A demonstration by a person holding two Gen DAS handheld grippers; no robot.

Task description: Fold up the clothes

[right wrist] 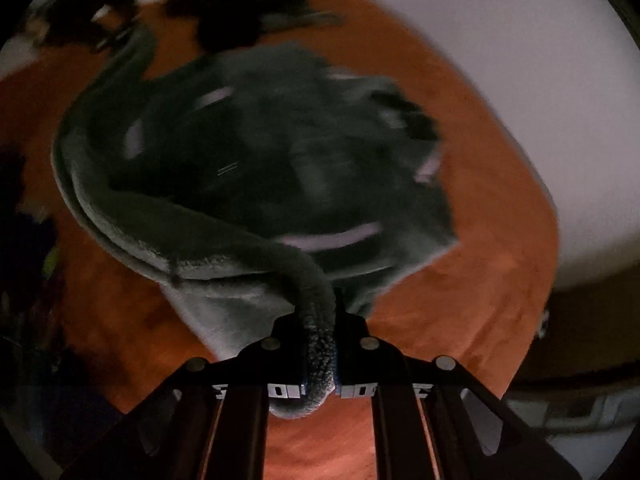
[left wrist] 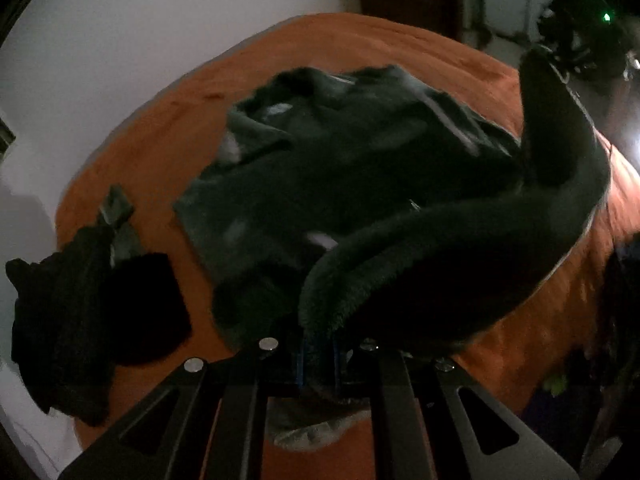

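A dark grey fleece garment lies rumpled on an orange bed cover. My left gripper is shut on a rolled edge of it, which rises from the heap and curves to the right. The right wrist view shows the same garment, blurred, with pale stripes. My right gripper is shut on another thick rolled edge, lifted clear of the orange cover. The fabric hides both grippers' pads.
A black garment lies bunched at the bed's left edge, partly over the side. White wall stands behind the bed. Dark clutter with a green light sits at the top right. More dark cloth lies at the far end.
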